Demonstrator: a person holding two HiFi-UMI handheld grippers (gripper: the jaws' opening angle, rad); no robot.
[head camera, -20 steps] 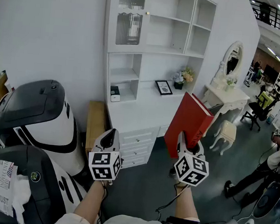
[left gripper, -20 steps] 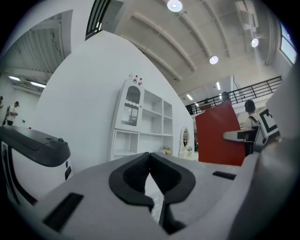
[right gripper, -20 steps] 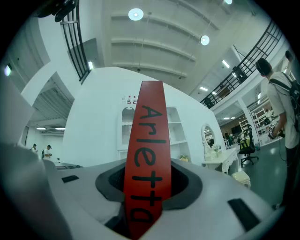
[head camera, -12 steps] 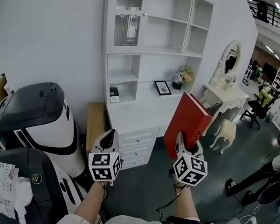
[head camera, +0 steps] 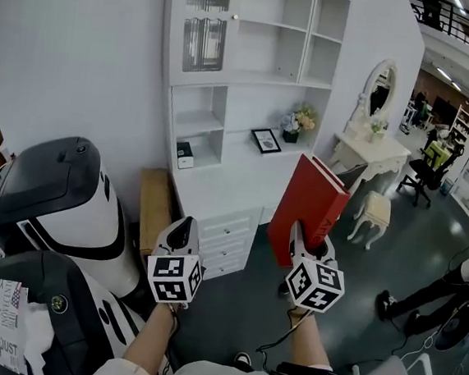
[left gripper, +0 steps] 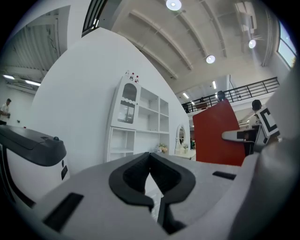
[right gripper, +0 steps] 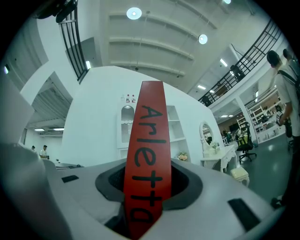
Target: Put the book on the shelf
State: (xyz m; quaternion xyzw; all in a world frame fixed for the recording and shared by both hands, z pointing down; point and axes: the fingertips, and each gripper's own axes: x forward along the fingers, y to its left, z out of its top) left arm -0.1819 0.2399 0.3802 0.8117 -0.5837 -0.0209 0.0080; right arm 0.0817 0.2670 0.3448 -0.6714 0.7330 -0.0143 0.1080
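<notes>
A tall red hardcover book (head camera: 309, 204) is clamped at its lower spine between the jaws of the right gripper (head camera: 300, 237), in front of the white wooden shelf unit (head camera: 246, 155). The left gripper (head camera: 182, 235), also before that unit, is seen closed on nothing.

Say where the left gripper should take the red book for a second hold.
Probably the spine, above where the right gripper clamps the lower end of the red book. The book stands tilted, spine toward the person: a narrow strip the jaws can straddle. Come in from the person's side with the left gripper; it is shut and empty, so open it first.
</notes>
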